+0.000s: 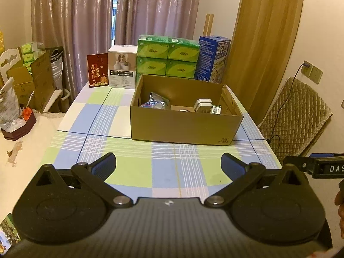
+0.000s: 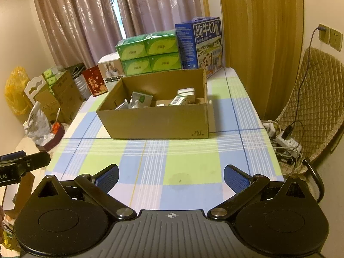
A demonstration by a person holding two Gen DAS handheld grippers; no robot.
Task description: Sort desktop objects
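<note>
An open cardboard box (image 1: 185, 126) (image 2: 157, 122) stands in the middle of the checked tablecloth. Inside it lie a silver foil pouch (image 1: 157, 102) (image 2: 140, 99), a white charger (image 1: 203, 104) (image 2: 186, 92) and a small green-and-white packet with a barcode (image 1: 216, 109) (image 2: 178, 100). My left gripper (image 1: 168, 164) hovers open over the near part of the table, nothing between its blue pads. My right gripper (image 2: 171, 175) is likewise open and empty, well short of the box. Each gripper's tip shows at the edge of the other's view.
At the table's far end stand stacked green tissue packs (image 1: 167, 57) (image 2: 149, 52), a blue milk carton (image 1: 212, 58) (image 2: 200, 43), a white product box (image 1: 122, 69) and a red card (image 1: 97, 71). A quilted chair (image 1: 294, 118) (image 2: 316, 107) and a power strip (image 2: 286, 139) are right; cardboard boxes (image 1: 32, 81) left.
</note>
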